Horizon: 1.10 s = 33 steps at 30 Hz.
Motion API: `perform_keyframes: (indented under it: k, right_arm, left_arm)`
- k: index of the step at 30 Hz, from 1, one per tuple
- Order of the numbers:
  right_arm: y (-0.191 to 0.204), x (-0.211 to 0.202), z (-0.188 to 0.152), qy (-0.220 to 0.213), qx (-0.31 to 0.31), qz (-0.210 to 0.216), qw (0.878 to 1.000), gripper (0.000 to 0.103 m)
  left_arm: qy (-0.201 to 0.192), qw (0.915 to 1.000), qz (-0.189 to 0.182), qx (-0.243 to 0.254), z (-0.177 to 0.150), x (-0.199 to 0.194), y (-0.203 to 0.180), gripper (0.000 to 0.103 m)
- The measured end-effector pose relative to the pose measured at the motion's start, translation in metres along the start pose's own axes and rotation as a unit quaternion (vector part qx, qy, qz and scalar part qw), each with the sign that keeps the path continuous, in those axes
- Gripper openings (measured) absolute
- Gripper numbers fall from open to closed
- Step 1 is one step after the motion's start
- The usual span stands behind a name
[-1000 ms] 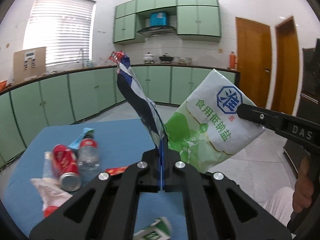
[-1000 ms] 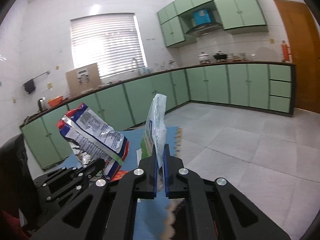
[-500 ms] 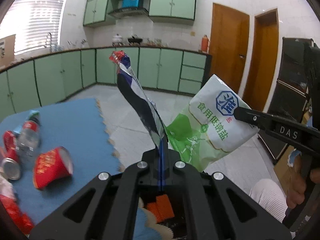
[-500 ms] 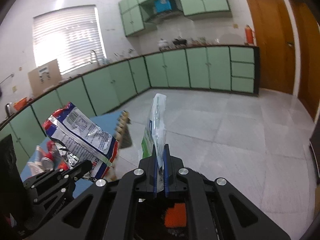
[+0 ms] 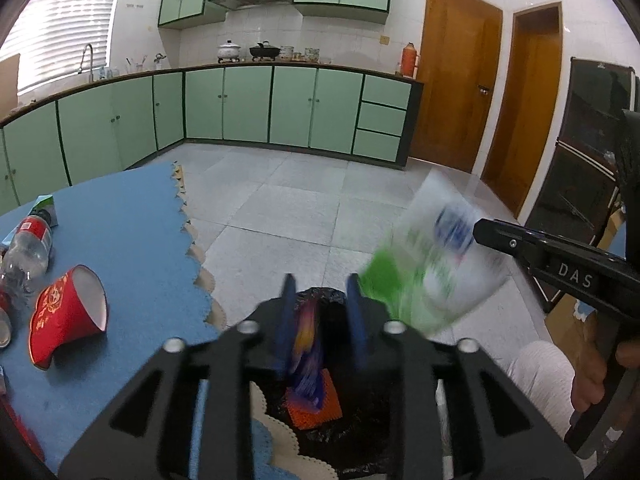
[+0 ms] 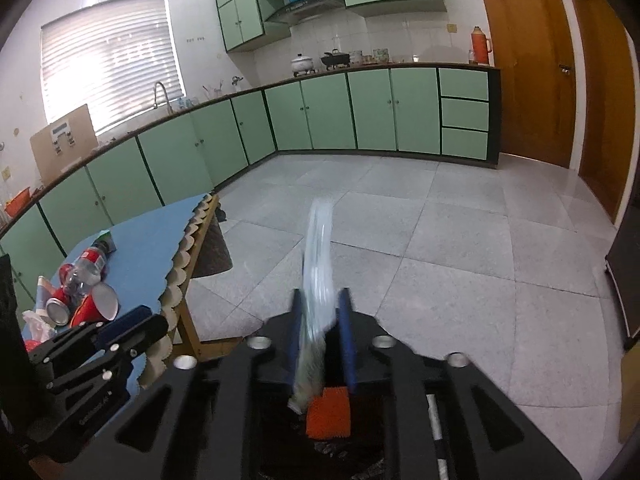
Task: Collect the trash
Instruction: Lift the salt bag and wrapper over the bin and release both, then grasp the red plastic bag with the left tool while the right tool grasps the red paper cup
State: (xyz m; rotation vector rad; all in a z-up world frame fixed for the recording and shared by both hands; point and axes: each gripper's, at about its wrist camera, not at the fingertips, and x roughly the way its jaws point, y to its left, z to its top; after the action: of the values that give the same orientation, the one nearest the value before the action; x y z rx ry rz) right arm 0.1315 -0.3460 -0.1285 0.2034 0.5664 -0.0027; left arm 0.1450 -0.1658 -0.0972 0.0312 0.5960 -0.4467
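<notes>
My left gripper (image 5: 320, 320) is open over a black trash bag (image 5: 332, 436). A blue and red snack wrapper (image 5: 306, 364) falls blurred between its fingers into the bag. My right gripper (image 6: 322, 340) is open; the white and green salt bag (image 6: 318, 280) slips blurred between its fingers above the bag opening (image 6: 320, 452). In the left wrist view the salt bag (image 5: 432, 268) shows blurred beside the right gripper (image 5: 480, 232). An orange wrapper (image 6: 329, 416) lies in the bag.
A blue-covered table (image 5: 132, 240) at the left carries a red paper cup (image 5: 68, 316), a plastic bottle (image 5: 30, 246) and cans. Green cabinets (image 5: 248, 108) line the far wall. Tiled floor (image 6: 440, 240) spreads ahead. Wooden doors (image 5: 456, 72) stand at the right.
Both grippers have opened and dropped their loads: the snack wrapper and the salt bag are falling toward the trash bag. Both cameras have tilted down and swung further right over the bag.
</notes>
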Motion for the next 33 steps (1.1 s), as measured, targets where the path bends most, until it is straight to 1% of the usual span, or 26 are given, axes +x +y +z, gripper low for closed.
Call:
perform_keyframes:
  k: [3,5,6,7,8,9,10,11,12,15,18,20,24,27,29,31,33]
  right_arm:
    - [0.001,-0.003,0.002,-0.008,-0.002,0.0,1.0,0.029]
    - [0.003,-0.006,0.003,-0.013,-0.004,-0.001,1.0,0.036]
    - [0.004,-0.008,0.004,-0.017,-0.004,-0.003,1.0,0.041]
    - [0.005,-0.01,0.005,-0.021,-0.004,-0.004,1.0,0.048]
    - [0.006,-0.013,0.005,-0.025,-0.005,-0.006,1.0,0.052]
    - [0.008,-0.015,0.005,-0.03,-0.005,-0.009,0.999,0.065]
    - [0.01,-0.018,0.006,-0.037,-0.005,-0.014,0.999,0.081]
    - [0.013,-0.022,0.007,-0.047,-0.005,-0.024,0.999,0.087]
    - [0.016,-0.026,0.007,-0.058,-0.005,-0.032,0.998,0.093]
    - [0.027,-0.031,0.009,-0.07,-0.01,-0.023,0.997,0.096]
    - [0.047,-0.031,0.009,-0.073,-0.022,-0.004,0.997,0.096]
    - [0.06,-0.03,0.008,-0.075,-0.03,0.008,0.997,0.096]
    - [0.095,-0.021,0.003,-0.067,-0.047,0.043,0.996,0.096]
    - [0.123,-0.016,-0.002,-0.063,-0.061,0.069,0.994,0.096]
    - [0.141,-0.012,-0.007,-0.059,-0.07,0.086,0.992,0.096]
    - [0.155,-0.01,-0.011,-0.057,-0.075,0.098,0.991,0.096]
    - [0.171,-0.008,-0.017,-0.056,-0.08,0.112,0.989,0.096]
  left_arm:
    - [-0.004,1.0,0.006,-0.003,0.001,-0.004,0.005,0.033]
    - [-0.008,0.9999,0.01,-0.007,0.003,-0.008,0.008,0.042]
    - [-0.01,0.9998,0.013,-0.009,0.005,-0.011,0.01,0.044]
    - [-0.013,0.9997,0.017,-0.011,0.006,-0.014,0.013,0.047]
    - [-0.017,0.9995,0.021,-0.013,0.008,-0.018,0.016,0.052]
    - [-0.02,0.9993,0.025,-0.016,0.009,-0.023,0.02,0.055]
    - [-0.023,0.9991,0.03,-0.018,0.01,-0.027,0.023,0.06]
    - [-0.028,0.9987,0.038,-0.019,0.012,-0.033,0.028,0.064]
    - [-0.033,0.9981,0.047,-0.021,0.013,-0.039,0.034,0.065]
    - [-0.039,0.9963,0.07,-0.03,0.016,-0.055,0.051,0.069]
    - [-0.049,0.9925,0.105,-0.04,0.016,-0.075,0.075,0.07]
    - [-0.058,0.9872,0.144,-0.038,0.014,-0.091,0.092,0.072]
    - [-0.061,0.9767,0.202,-0.04,0.005,-0.121,0.121,0.073]
    - [-0.052,0.9671,0.243,-0.052,-0.011,-0.143,0.144,0.074]
    - [-0.043,0.9624,0.26,-0.065,-0.025,-0.156,0.155,0.074]
    - [-0.031,0.9588,0.273,-0.074,-0.035,-0.167,0.166,0.074]
    - [-0.017,0.9568,0.277,-0.088,-0.046,-0.175,0.175,0.075]
